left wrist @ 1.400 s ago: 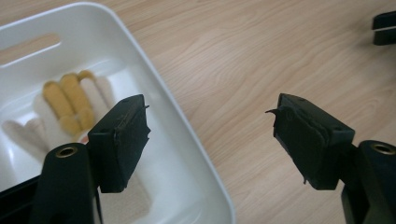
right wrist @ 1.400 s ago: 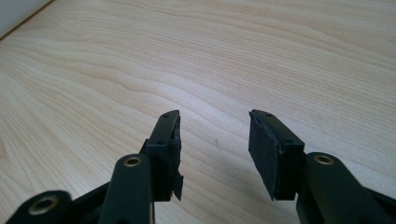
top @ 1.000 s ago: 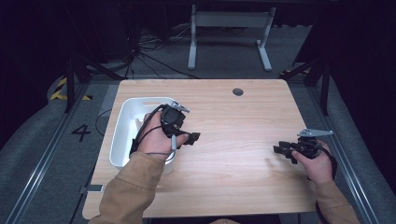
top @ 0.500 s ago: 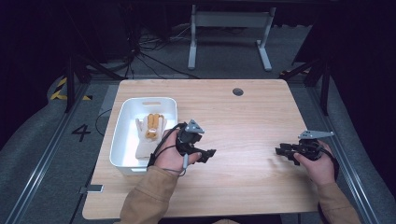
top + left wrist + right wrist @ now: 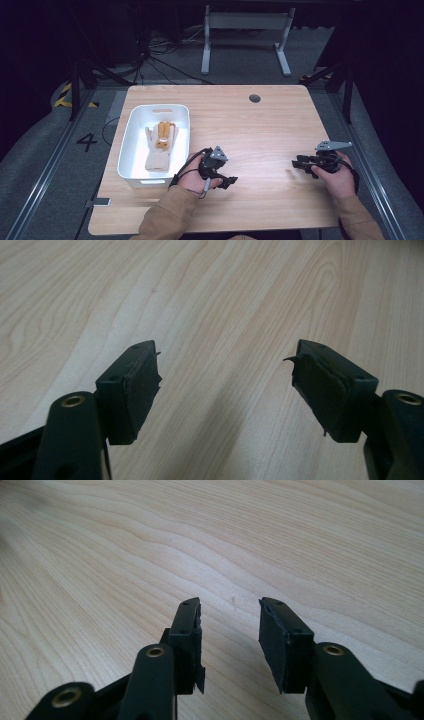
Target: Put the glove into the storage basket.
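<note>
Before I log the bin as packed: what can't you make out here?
- Glove in the white bin, high view: too small to tell whether it's one or a pair; the orange part stays unclear.
- Bin's near inner wall, high view: hidden by its own rim.
- Left gripper and right gripper: both open, empty.

A light wooden table (image 5: 260,130) carries a white plastic bin (image 5: 131,150) near its left edge. A small dark round hole (image 5: 254,98) sits toward the far edge.
</note>
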